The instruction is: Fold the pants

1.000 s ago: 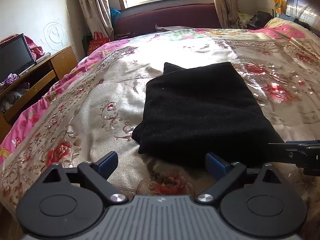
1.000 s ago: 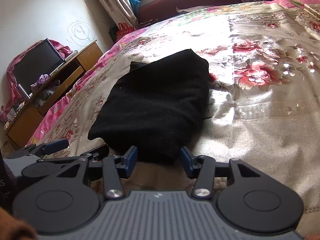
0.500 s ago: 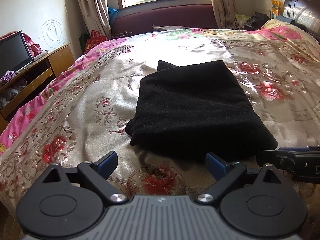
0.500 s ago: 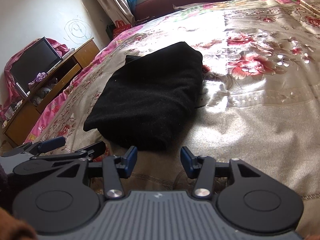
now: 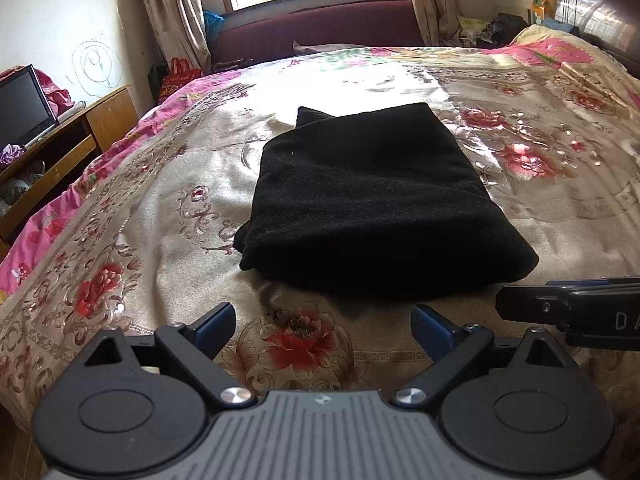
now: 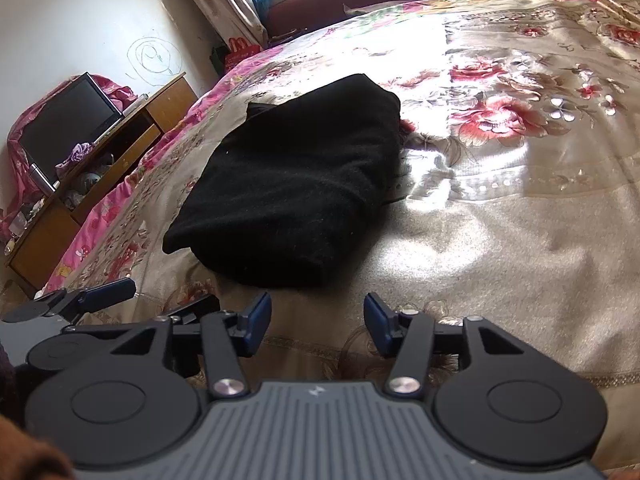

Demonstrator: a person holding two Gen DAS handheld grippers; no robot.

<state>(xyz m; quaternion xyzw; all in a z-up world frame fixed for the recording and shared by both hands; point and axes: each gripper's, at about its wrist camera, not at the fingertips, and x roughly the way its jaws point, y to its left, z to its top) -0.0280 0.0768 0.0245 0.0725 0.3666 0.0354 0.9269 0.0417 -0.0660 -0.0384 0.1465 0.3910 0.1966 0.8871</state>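
- Far left, off the bed: a wooden TV stand [image 5: 68, 136] against the wall with a dark television [image 5: 22, 104] on top. Not part of the job.
- My left claw [image 5: 322, 330]: fingers spread wide, nothing between the blue pads [image 5: 214, 326]. It hangs above the flowered bedspread [image 5: 168, 208] near the front edge of the bed, short of the cloth and not touching it.
- Centre: the black pants [image 5: 368, 200] lie on the bedspread as a compact, thick rectangle, several layers deep, rounded fold facing me. One small corner pokes out at the far left of the bundle; the near left corner bulges a little past the top layer.
- My right claw [image 6: 318, 322]: fingers apart but narrower than the left, empty. It sits low over the bedspread just in front of the bundle's near right corner, clear of the fabric. In the left view its tip shows at the right edge, beside the pants.
- Further right: bare bedspread in bright sun, headboard [image 5: 596, 8] at the far corner.
- Step, my judgement: folding looks essentially finished; both claws are free of the cloth.
- Next move, if any: tidy only. Tucking the stray far corner would need a light pinch on the top layer alone, without dragging the stack. Otherwise leave it.
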